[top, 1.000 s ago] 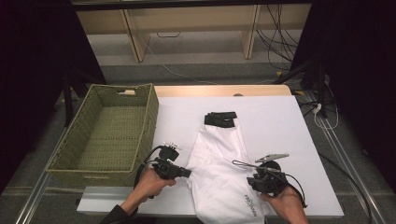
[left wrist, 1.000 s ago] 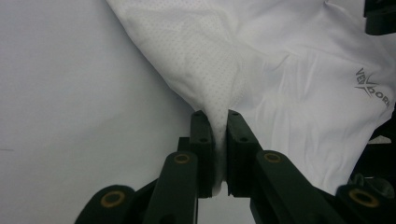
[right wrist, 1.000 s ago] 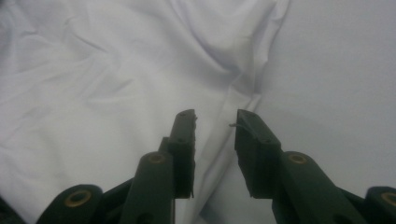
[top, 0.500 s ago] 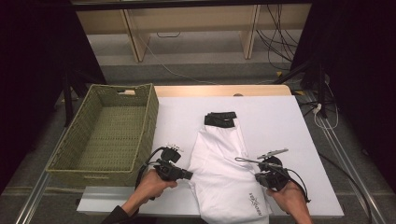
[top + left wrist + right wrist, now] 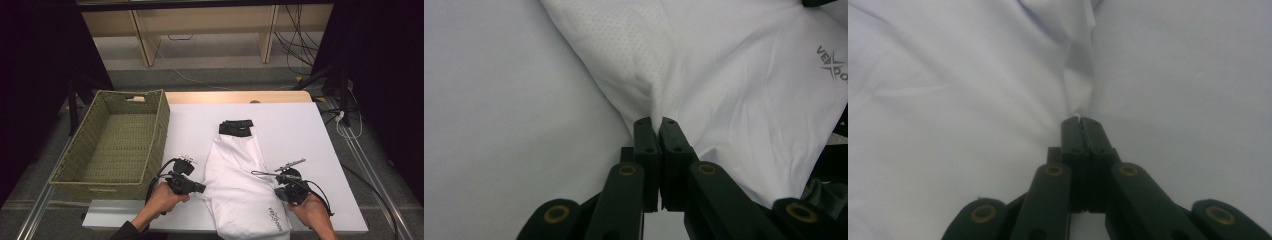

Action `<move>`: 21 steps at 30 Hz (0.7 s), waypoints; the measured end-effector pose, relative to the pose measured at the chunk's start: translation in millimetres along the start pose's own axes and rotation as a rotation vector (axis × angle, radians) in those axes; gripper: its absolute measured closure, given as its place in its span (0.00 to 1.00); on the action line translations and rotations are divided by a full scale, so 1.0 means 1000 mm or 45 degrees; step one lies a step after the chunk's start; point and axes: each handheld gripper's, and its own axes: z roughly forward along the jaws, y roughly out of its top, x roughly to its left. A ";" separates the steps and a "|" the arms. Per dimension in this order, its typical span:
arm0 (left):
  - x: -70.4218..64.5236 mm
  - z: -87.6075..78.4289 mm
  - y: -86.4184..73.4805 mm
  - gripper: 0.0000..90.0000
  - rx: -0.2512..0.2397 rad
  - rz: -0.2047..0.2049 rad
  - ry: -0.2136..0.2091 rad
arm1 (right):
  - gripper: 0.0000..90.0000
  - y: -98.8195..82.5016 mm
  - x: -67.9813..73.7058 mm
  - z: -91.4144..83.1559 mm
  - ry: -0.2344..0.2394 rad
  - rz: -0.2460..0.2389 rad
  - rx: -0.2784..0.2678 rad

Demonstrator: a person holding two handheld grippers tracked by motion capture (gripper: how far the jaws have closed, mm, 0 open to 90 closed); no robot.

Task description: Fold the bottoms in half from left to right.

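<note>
A white garment (image 5: 235,170) with a black collar (image 5: 236,127) lies lengthwise on the white table (image 5: 300,130), its grey logo near the front edge. My left gripper (image 5: 201,188) is at the garment's left edge. In the left gripper view its jaws (image 5: 655,122) have just been closing and are shut on a pinched fold of the perforated white cloth (image 5: 734,75). My right gripper (image 5: 276,186) is at the garment's right edge. In the right gripper view it (image 5: 1081,121) is shut on a fold of the cloth (image 5: 948,75).
An empty green woven basket (image 5: 162,125) stands on the table's left side, close to my left hand. Bare white table lies right of the garment and behind the collar. Cables run across the floor beyond the table.
The right hand has shifted slightly at the garment's right edge. The left hand and the garment look the same as before.
</note>
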 end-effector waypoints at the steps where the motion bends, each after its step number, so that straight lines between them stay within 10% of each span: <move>1: 0.000 0.001 -0.001 0.97 0.006 0.001 -0.001 | 1.00 0.000 0.000 0.000 -0.001 0.008 0.000; 4: 0.002 0.001 -0.001 0.93 0.003 -0.038 0.002 | 0.99 -0.001 -0.003 0.000 0.017 0.013 0.002; 10: 0.002 -0.011 -0.001 0.67 -0.076 -0.050 0.022 | 0.54 0.018 -0.014 -0.018 0.079 0.038 -0.188; 15: 0.000 -0.019 -0.003 0.50 -0.120 -0.063 0.068 | 0.46 0.058 -0.027 -0.026 0.153 0.063 -0.335; 21: 0.000 -0.023 -0.003 0.38 -0.156 -0.064 0.091 | 0.41 0.110 -0.036 -0.001 0.159 0.061 -0.326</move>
